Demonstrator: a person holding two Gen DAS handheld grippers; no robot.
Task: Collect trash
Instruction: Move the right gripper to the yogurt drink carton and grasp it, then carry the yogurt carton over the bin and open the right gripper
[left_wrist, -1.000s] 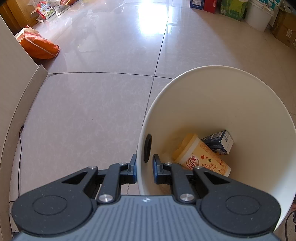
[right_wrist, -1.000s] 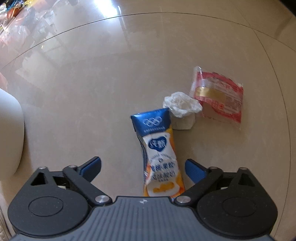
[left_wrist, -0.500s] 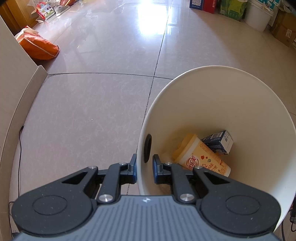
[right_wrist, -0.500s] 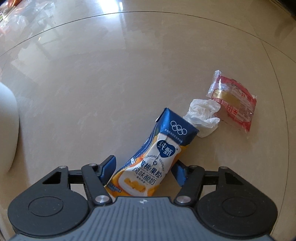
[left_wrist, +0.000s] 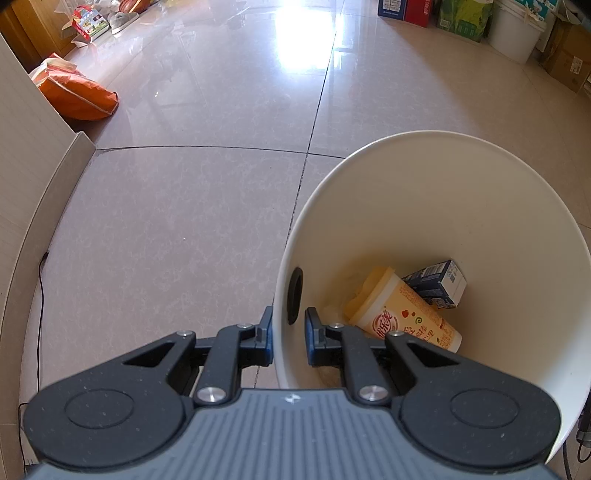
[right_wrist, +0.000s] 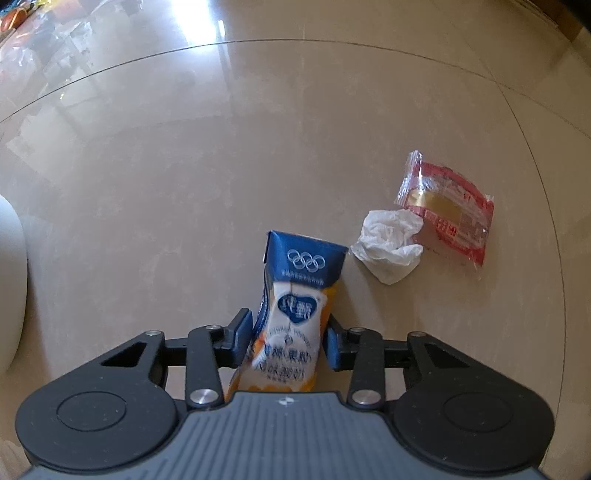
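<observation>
Glossy floor tiles (right_wrist: 184, 184) fill both views. At lower centre, my right hand-held gripper (right_wrist: 290, 341), jaws just closing, pinches the carton (right_wrist: 295, 314). My left hand-held gripper (left_wrist: 288, 336) clamps the bin (left_wrist: 424, 206) rim, lower centre.

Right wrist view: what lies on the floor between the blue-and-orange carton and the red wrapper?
A crumpled white tissue lies between the carton and the red wrapper, overlapping the wrapper's near edge. Only the right wrist view shows this.
</observation>
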